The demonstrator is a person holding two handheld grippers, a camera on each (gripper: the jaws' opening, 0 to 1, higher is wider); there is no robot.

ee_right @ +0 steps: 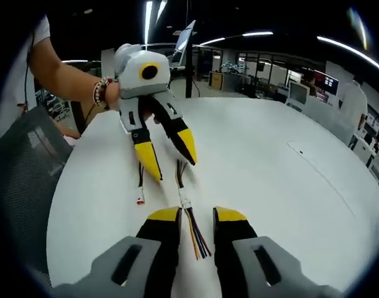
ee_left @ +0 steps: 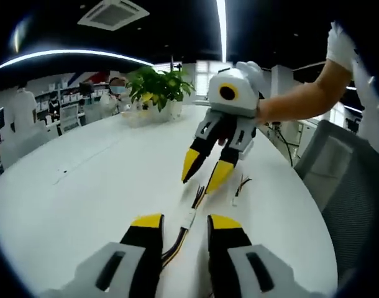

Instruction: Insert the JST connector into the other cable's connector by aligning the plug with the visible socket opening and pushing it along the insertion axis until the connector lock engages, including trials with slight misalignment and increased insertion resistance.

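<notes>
Both cables (ee_left: 188,218) lie ungrasped on the table (ee_left: 102,180); left gripper (ee_left: 184,231) and right gripper (ee_right: 196,225) hang released, so picking up and mating remain.

A white round table (ee_left: 84,186) carries two wired cables (ee_left: 188,218) (ee_left: 239,188) and a potted plant (ee_left: 158,93)

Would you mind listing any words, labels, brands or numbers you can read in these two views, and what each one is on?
None can be read.
The cable and the short cable on the table carry no visible print.
The left gripper and right gripper show no markings.
The wall screens are too blurred to read.
</notes>
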